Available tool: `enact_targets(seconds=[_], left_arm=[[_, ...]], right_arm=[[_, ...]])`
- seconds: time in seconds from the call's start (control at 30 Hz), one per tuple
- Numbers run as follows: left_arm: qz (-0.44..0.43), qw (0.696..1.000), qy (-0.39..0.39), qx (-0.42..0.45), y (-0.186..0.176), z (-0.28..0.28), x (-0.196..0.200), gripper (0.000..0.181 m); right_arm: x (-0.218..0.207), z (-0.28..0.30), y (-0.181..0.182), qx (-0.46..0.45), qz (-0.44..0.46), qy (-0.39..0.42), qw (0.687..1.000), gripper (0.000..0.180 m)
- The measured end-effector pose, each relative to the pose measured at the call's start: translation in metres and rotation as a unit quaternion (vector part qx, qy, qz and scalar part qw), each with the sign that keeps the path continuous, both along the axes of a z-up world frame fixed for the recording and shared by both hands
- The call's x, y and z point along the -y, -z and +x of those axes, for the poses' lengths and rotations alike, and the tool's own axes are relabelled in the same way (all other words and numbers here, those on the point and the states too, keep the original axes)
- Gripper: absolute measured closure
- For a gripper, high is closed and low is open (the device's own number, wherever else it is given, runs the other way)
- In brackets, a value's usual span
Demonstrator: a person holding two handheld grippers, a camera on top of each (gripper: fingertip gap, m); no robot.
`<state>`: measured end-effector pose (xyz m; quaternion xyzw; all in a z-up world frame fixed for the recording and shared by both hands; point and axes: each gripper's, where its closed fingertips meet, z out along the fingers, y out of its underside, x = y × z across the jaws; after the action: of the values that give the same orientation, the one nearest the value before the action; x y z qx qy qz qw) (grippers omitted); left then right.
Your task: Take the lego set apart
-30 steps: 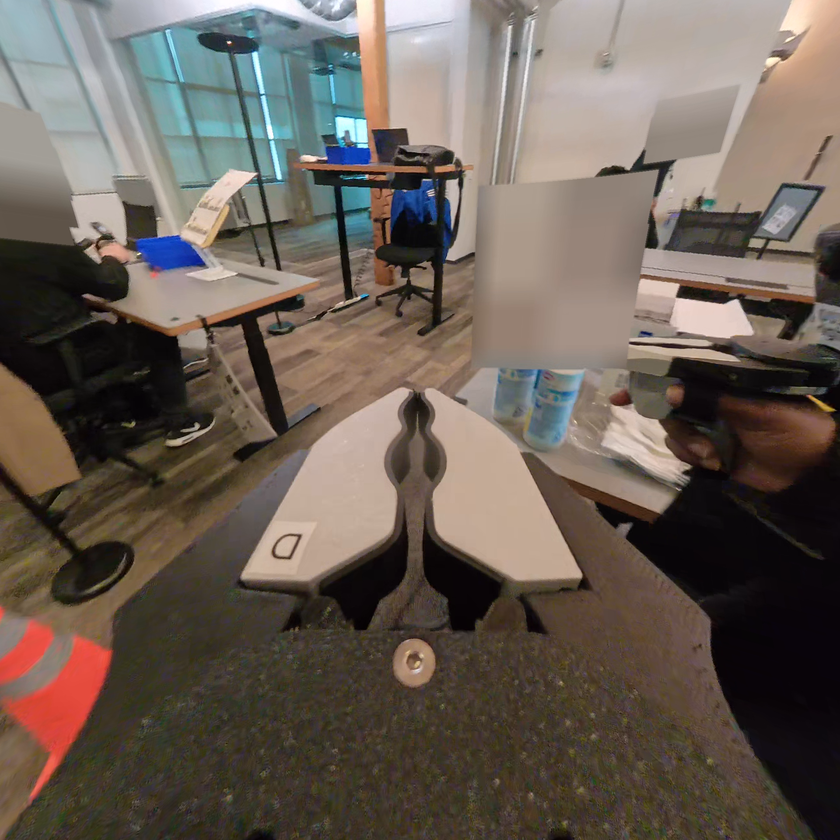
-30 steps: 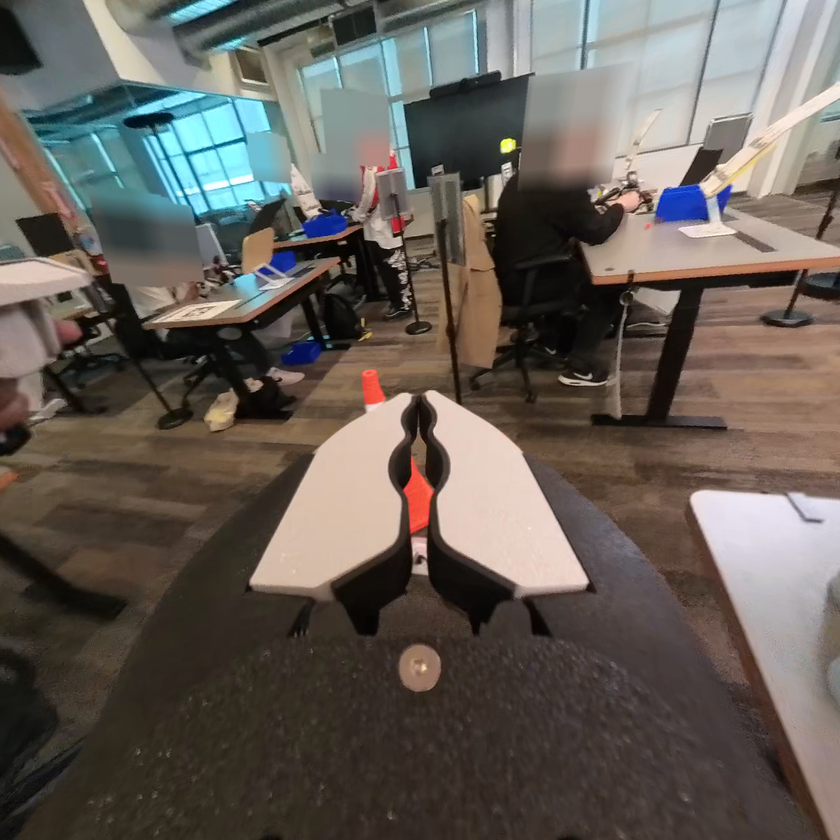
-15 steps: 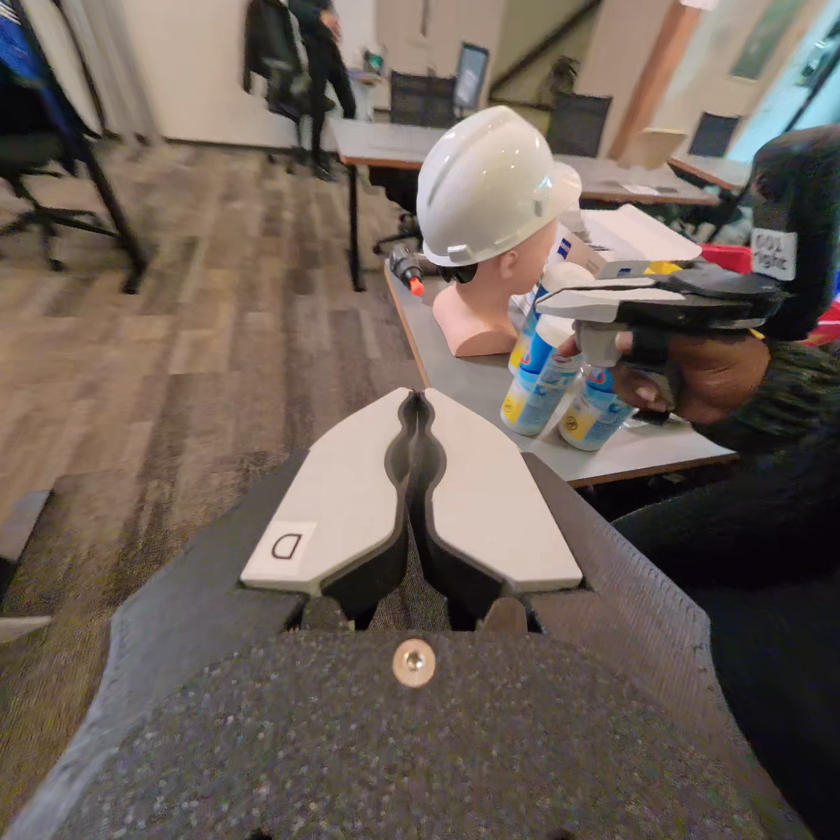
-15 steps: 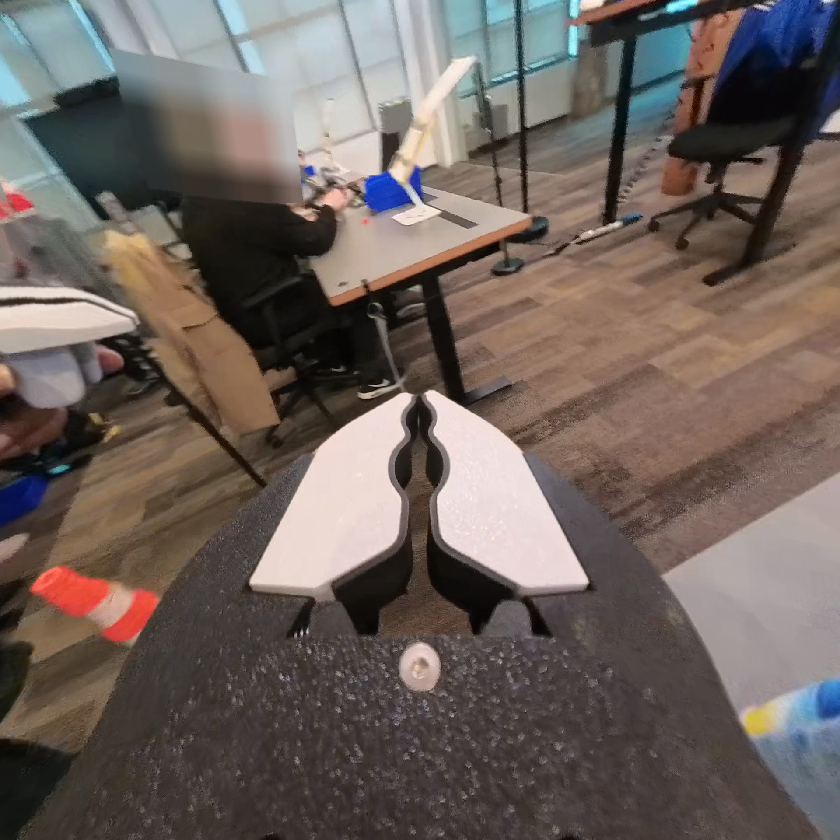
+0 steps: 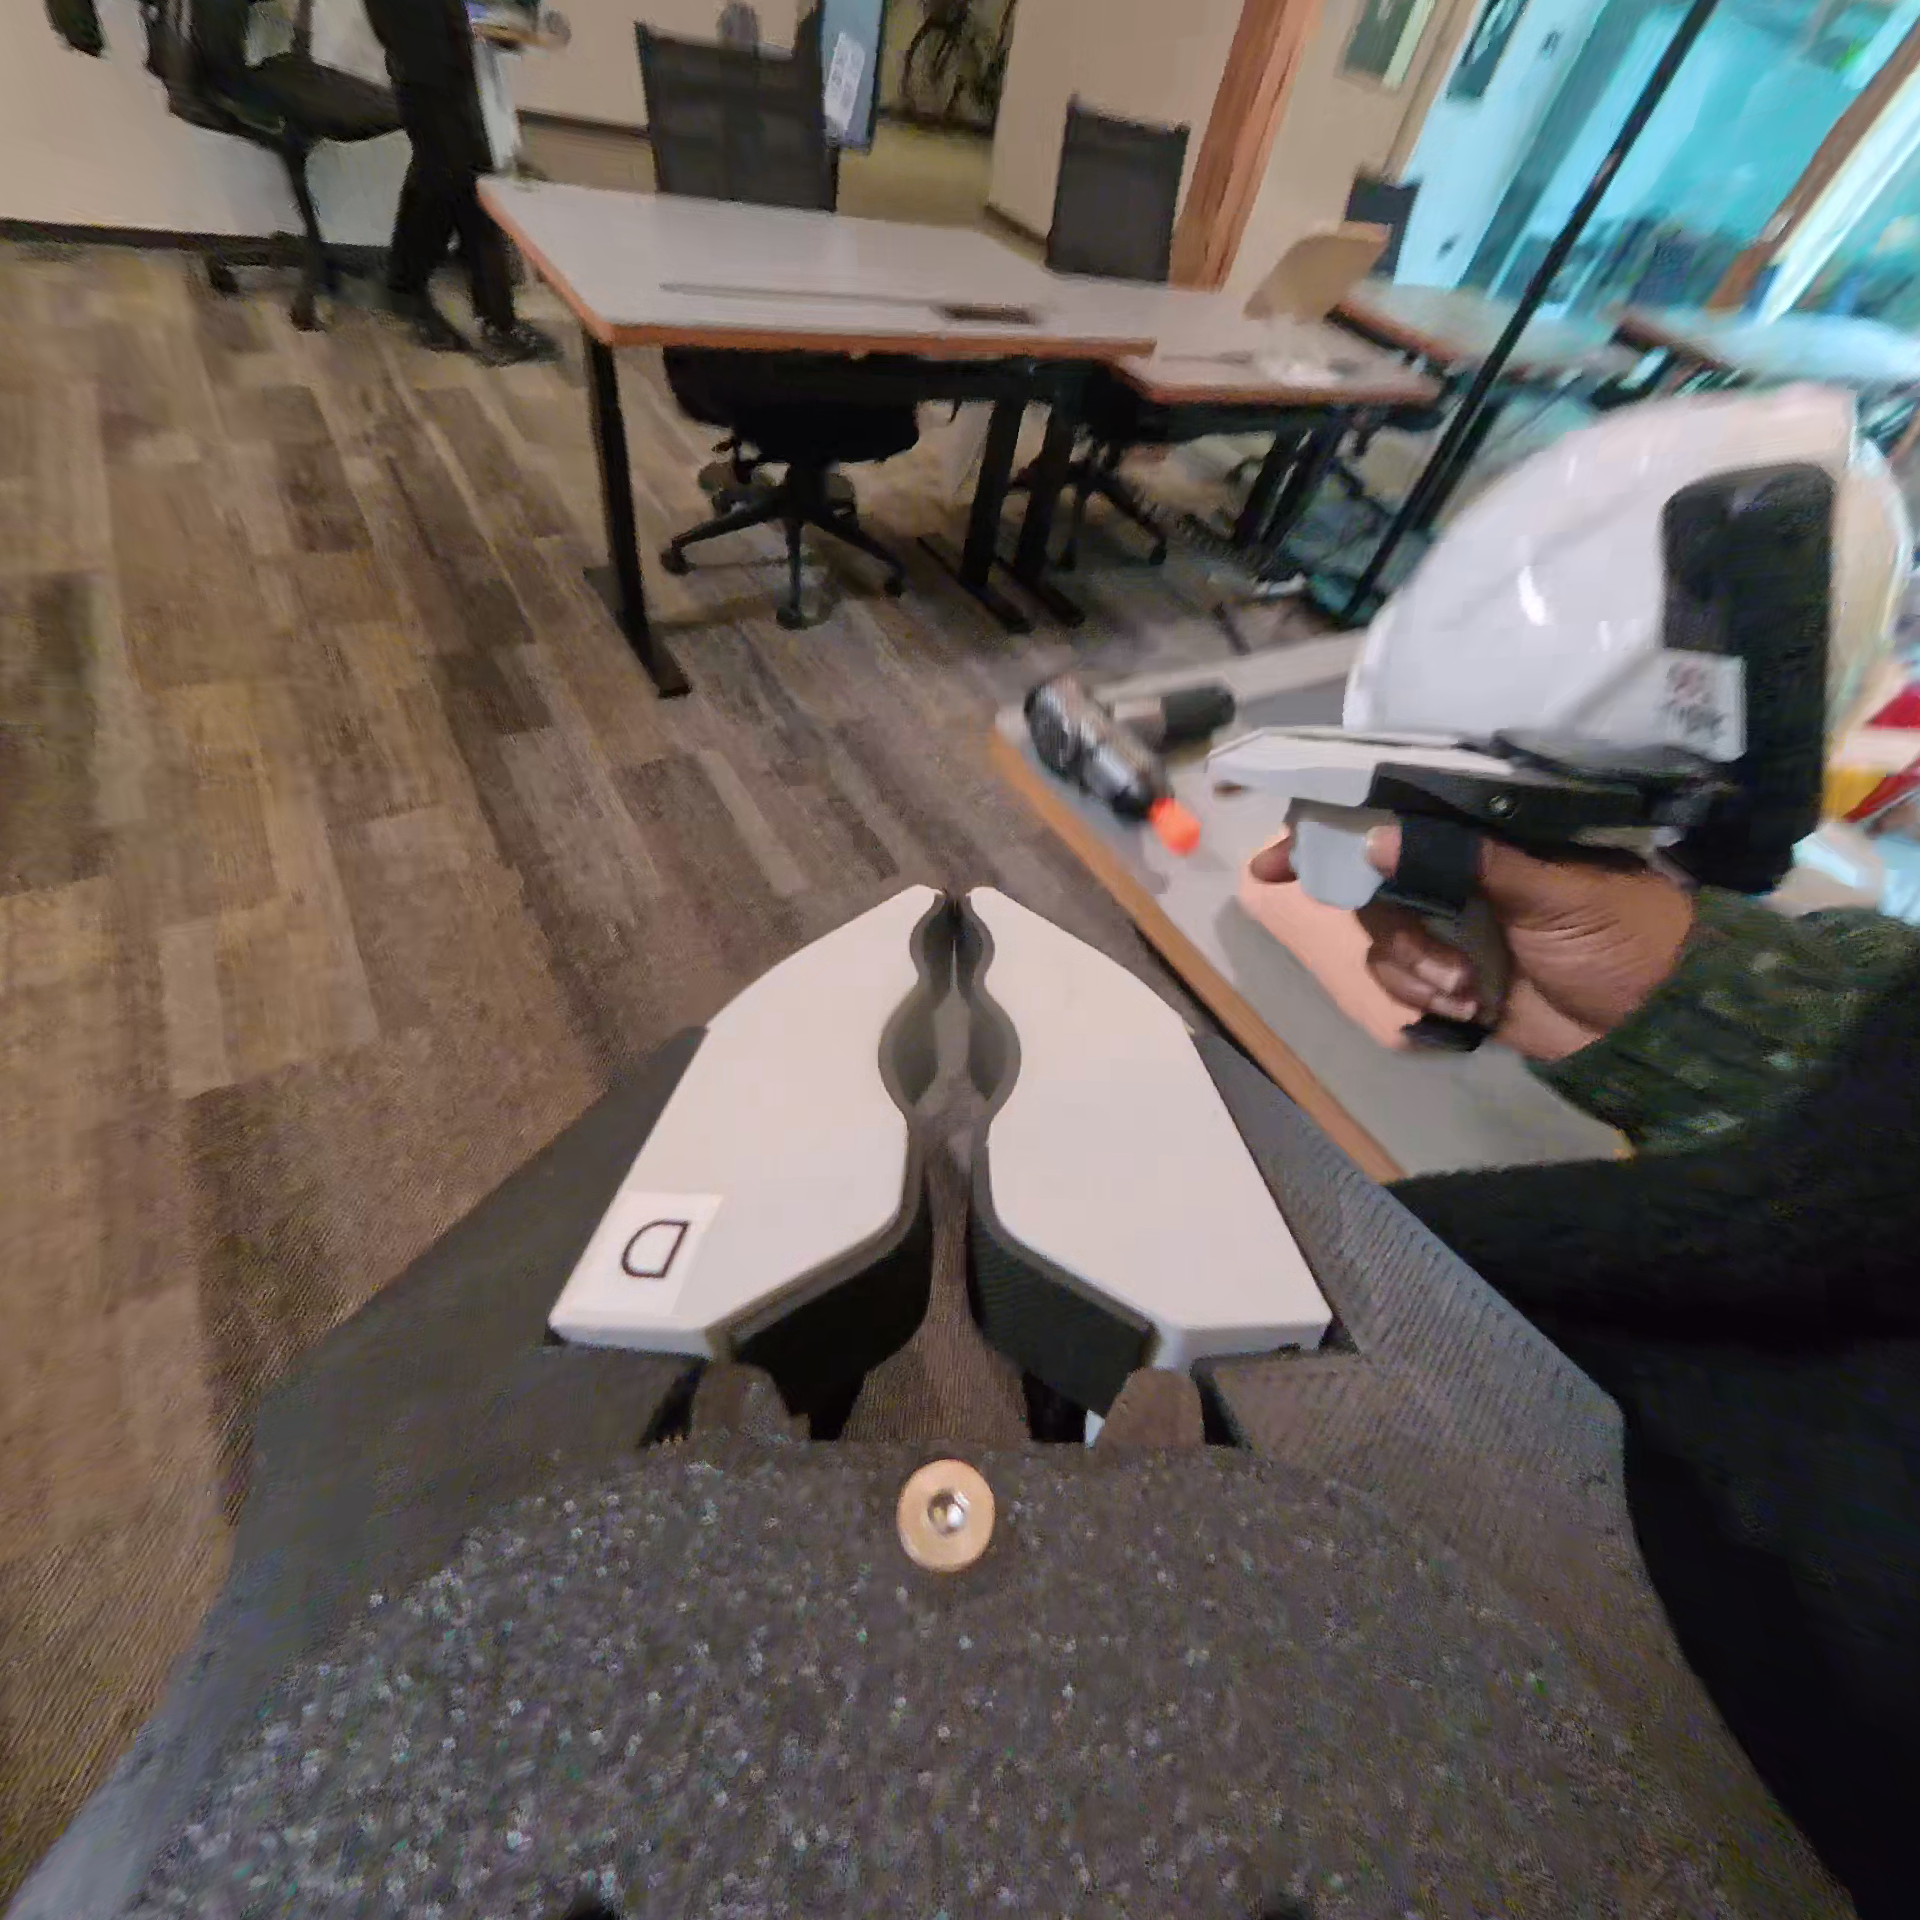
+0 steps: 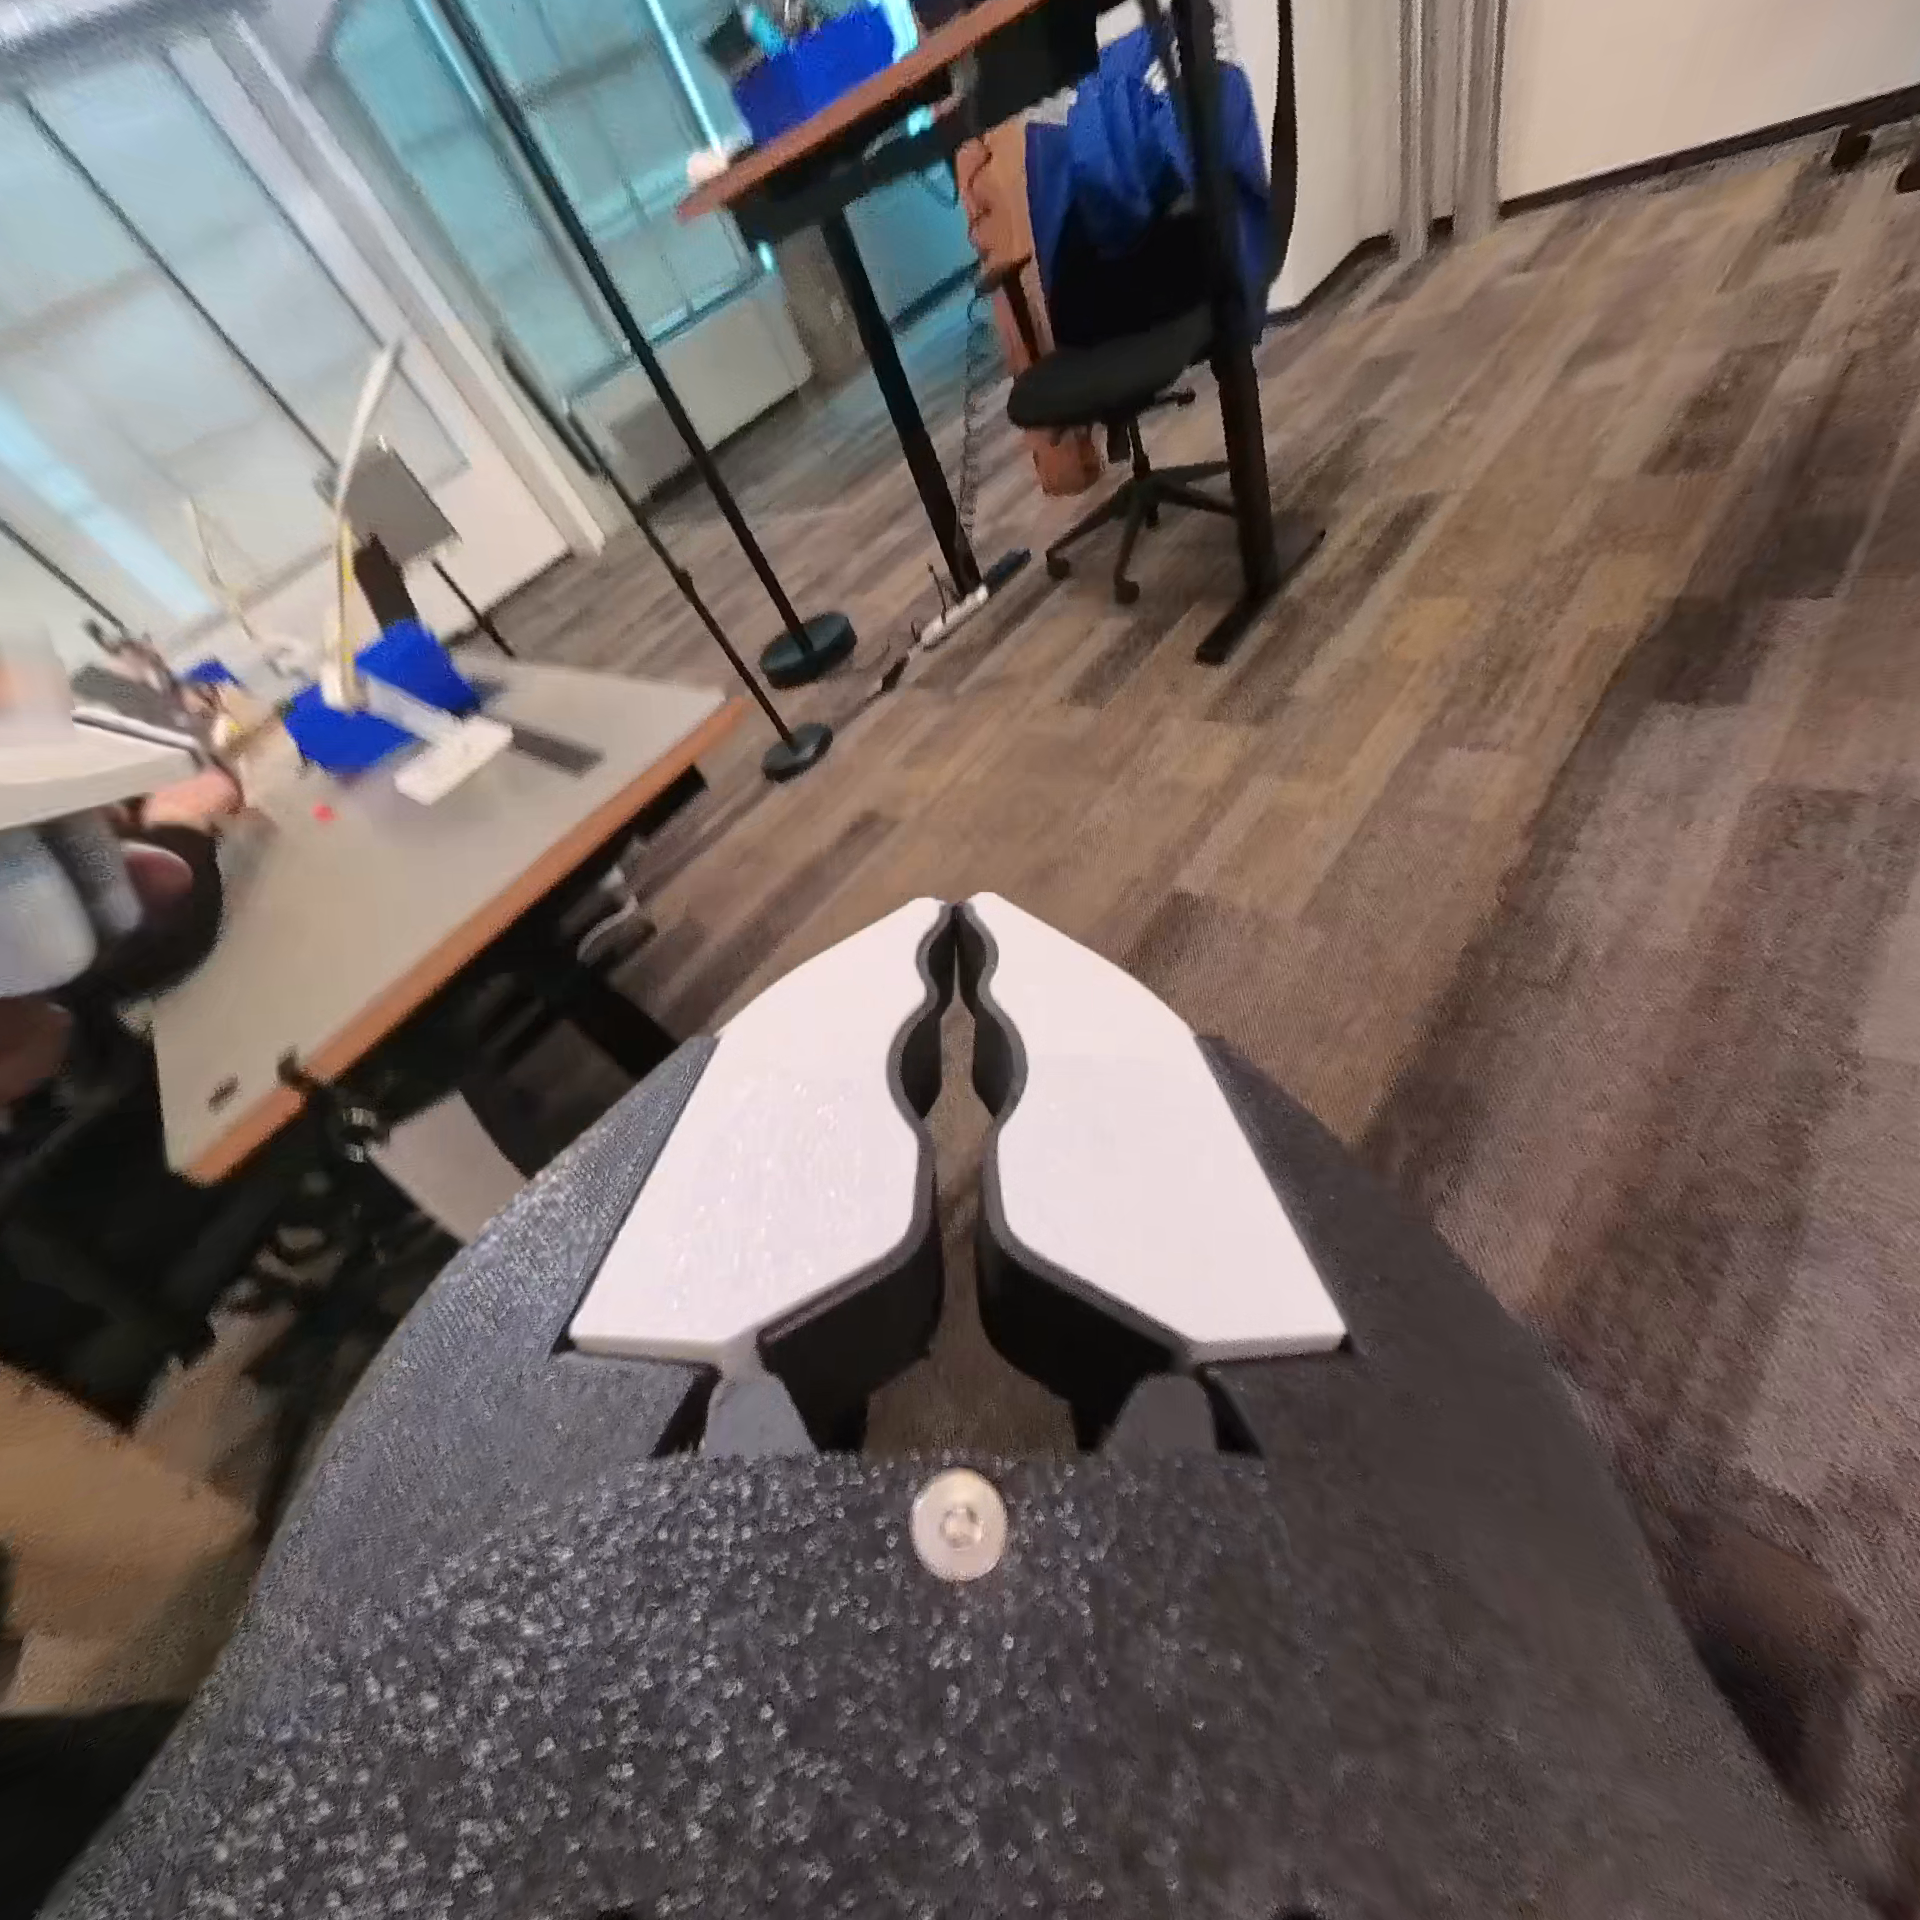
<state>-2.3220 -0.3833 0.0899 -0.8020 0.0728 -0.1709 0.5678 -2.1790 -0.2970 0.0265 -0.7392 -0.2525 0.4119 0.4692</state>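
Left wrist view: wood-pattern carpet floor (image 5: 312,675) fills the left of the frame, a grey desk with a wooden edge (image 5: 810,281) and a black office chair (image 5: 790,457) sit upper centre. The left gripper (image 5: 953,914), with two pale grey fingers on a black speckled body, sits at bottom centre with tips pressed together and nothing between them. At centre right, a grey table with an orange-brown edge (image 5: 1299,1039) carries a black tool with an orange tip (image 5: 1112,748) and a white hard hat (image 5: 1558,603). A hand (image 5: 1538,956) holds the right gripper (image 5: 1231,750) over that table; I cannot tell whether its fingers meet.

Right wrist view: a grey desk (image 6: 395,883) with blue bins (image 6: 364,696) is at left, the right gripper's fingertips touch at centre with nothing held, and a chair draped with a blue jacket (image 6: 1132,229) is at upper right. No lego set shows in either view.
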Motion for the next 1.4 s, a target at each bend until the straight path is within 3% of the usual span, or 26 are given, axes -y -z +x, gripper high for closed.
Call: enact_targets(seconds=[0.2,0.37,0.47,0.6,0.8,1.03,1.17,1.4], left_arm=[[0.040,0.998,0.054,0.001,-0.040,-0.084,-0.192,0.179],[0.038,0.991,0.128,-0.016,-0.018,-0.107,-0.355,0.179],[0.042,0.983,0.171,-0.042,0.001,-0.106,-0.457,0.179],[0.049,0.969,0.241,-0.009,0.002,-0.076,-0.598,0.181],[0.015,0.914,0.406,0.008,0.009,0.045,-0.777,0.180],[0.021,0.871,0.489,-0.037,0.051,0.229,-0.937,0.180],[-0.011,0.866,0.499,-0.035,0.069,0.350,-1.029,0.179],[-0.011,0.830,0.557,-0.043,0.068,0.588,-1.181,0.175]], right_arm=[[-0.158,-0.041,-0.031,0.012,0.031,0.069,0.997,0.180],[-0.278,-0.024,-0.012,0.037,0.034,0.191,0.980,0.180],[-0.360,0.013,-0.001,0.044,0.045,0.327,0.943,0.180],[-0.448,0.083,-0.014,0.059,0.064,0.491,0.867,0.180],[-0.519,0.168,-0.024,0.112,0.032,0.597,0.794,0.180],[-0.622,0.307,0.043,0.101,0.005,0.695,0.712,0.180],[-0.716,0.417,0.071,0.103,-0.020,0.708,0.698,0.180],[-0.858,0.607,0.027,0.159,0.002,0.698,0.698,0.180]])
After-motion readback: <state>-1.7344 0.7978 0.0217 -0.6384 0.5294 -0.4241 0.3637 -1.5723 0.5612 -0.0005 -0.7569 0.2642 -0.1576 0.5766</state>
